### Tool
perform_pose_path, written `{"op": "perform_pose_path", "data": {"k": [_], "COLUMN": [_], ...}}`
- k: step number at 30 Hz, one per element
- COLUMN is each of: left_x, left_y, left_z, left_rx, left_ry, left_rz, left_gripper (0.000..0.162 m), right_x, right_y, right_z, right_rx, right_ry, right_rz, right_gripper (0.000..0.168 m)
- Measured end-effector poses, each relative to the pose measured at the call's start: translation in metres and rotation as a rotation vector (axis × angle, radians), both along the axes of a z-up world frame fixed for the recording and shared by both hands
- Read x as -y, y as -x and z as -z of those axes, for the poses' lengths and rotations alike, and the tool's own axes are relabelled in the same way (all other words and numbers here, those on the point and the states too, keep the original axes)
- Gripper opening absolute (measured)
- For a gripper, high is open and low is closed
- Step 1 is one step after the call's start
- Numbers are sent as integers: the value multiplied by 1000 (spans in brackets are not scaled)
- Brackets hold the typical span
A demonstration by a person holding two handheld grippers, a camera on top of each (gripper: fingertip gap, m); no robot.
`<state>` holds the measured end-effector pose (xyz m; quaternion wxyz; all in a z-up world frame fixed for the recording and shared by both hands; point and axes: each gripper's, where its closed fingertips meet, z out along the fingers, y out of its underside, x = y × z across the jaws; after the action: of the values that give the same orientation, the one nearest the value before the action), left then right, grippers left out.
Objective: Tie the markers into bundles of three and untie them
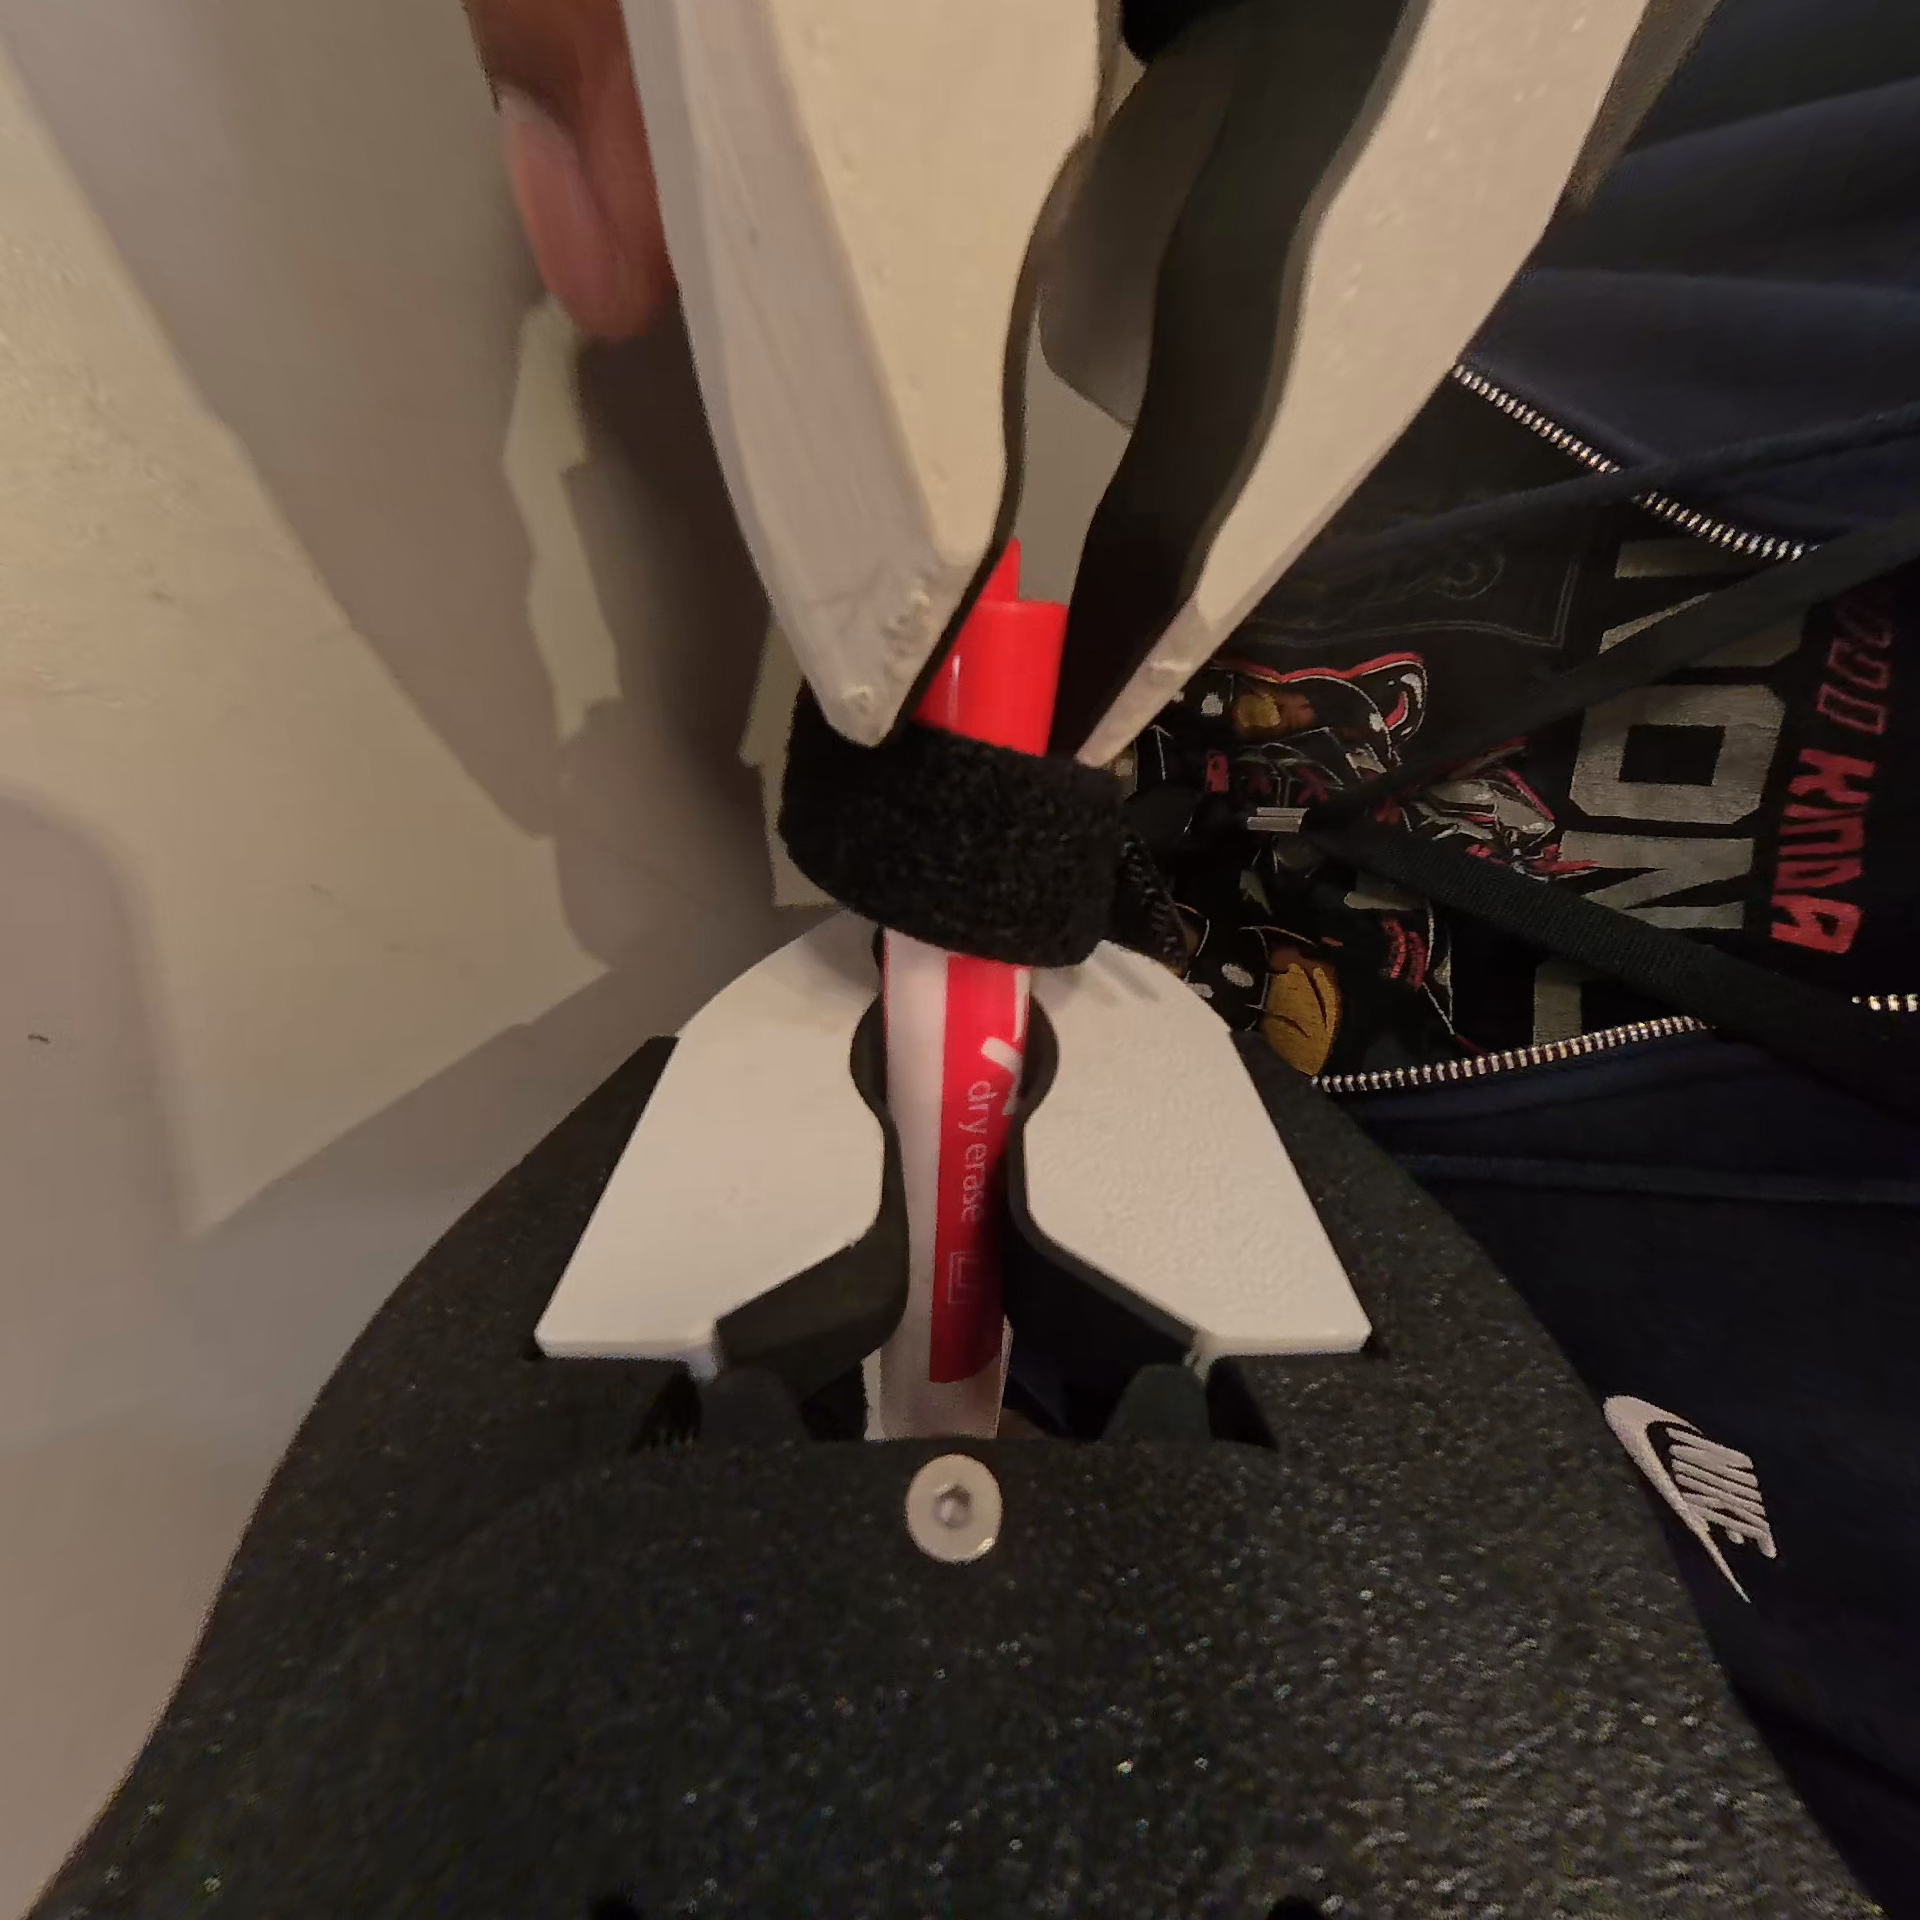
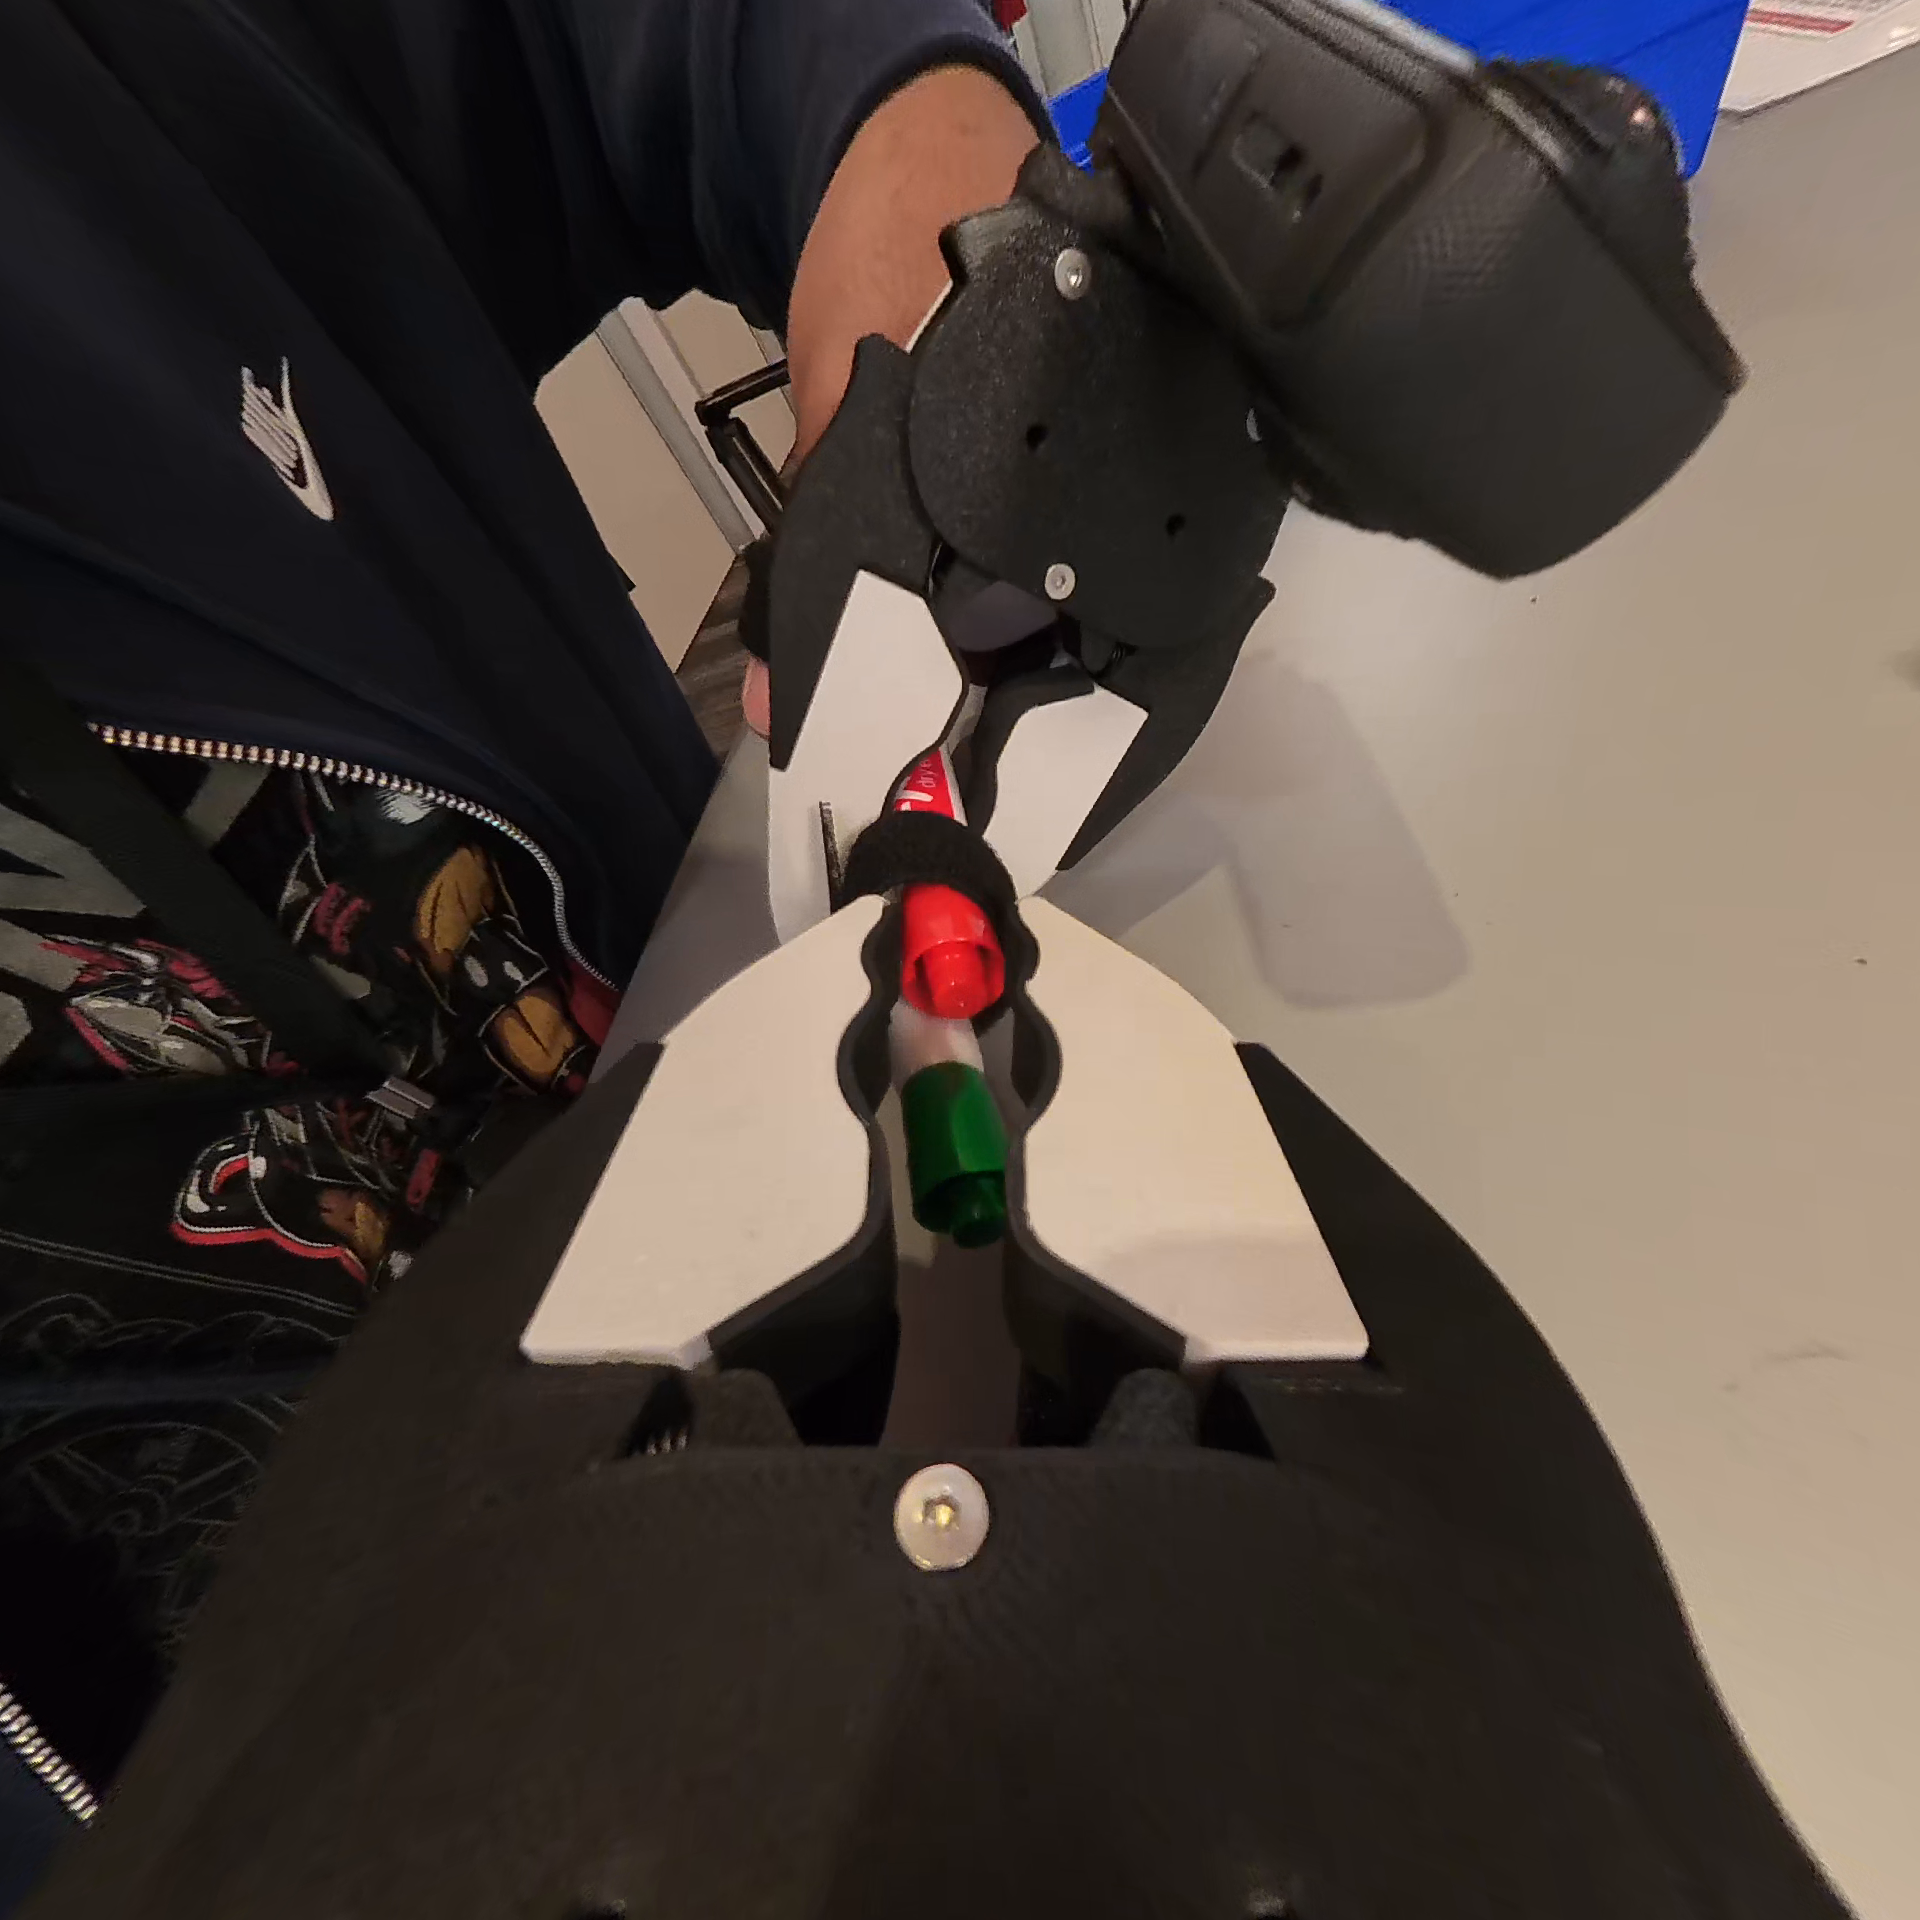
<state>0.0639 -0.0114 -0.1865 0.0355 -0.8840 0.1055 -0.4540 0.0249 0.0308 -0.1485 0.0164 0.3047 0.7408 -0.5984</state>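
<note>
Both grippers' jaws clamp the strapped markers [image 2: 951, 997], red one's [image 1: 977, 1174] label printed white.

A pale, matte surface [image 2: 1558, 935] is seen under soft shadows. A cream wall [image 1: 208, 520] with a torn patch [image 1: 551, 520] is lit evenly. A blue bin [image 2: 1704, 62] is noted at the far edge.

I see a fuzzy black cloth strap [image 1: 940, 847]; glossy red plastic marker cap [image 2: 951, 961]; grainy matt black gripper body [image 1: 935, 1714].
</note>
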Motion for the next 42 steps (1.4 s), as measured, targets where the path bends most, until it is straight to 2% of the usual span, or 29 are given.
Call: {"op": "perform_pose_path", "data": {"k": [27,32,36,40,42], "left_x": [-4,-8,-12,-13,-12], "left_y": [1,2,3,5,5], "left_z": [-4,-5,-7,-7,-6], "left_rx": [79,100,130,159,166], "left_ry": [-47,-51,-53,-45,-37], "left_rz": [-61,-93,-126,-150,-150], "left_gripper": [15,15,15,15,14], "right_x": [-26,-28,-34,-43,-47], "right_y": [-2,-1,-2,1,5], "right_z": [0,-4,-7,5,12], "right_rx": [91,10,-152,-420,-527], "right_ry": [22,-34,-168,-519,-685], "right_rz": [-1,12,31,65,75], "right_gripper": [19,40,52,72,74]}}
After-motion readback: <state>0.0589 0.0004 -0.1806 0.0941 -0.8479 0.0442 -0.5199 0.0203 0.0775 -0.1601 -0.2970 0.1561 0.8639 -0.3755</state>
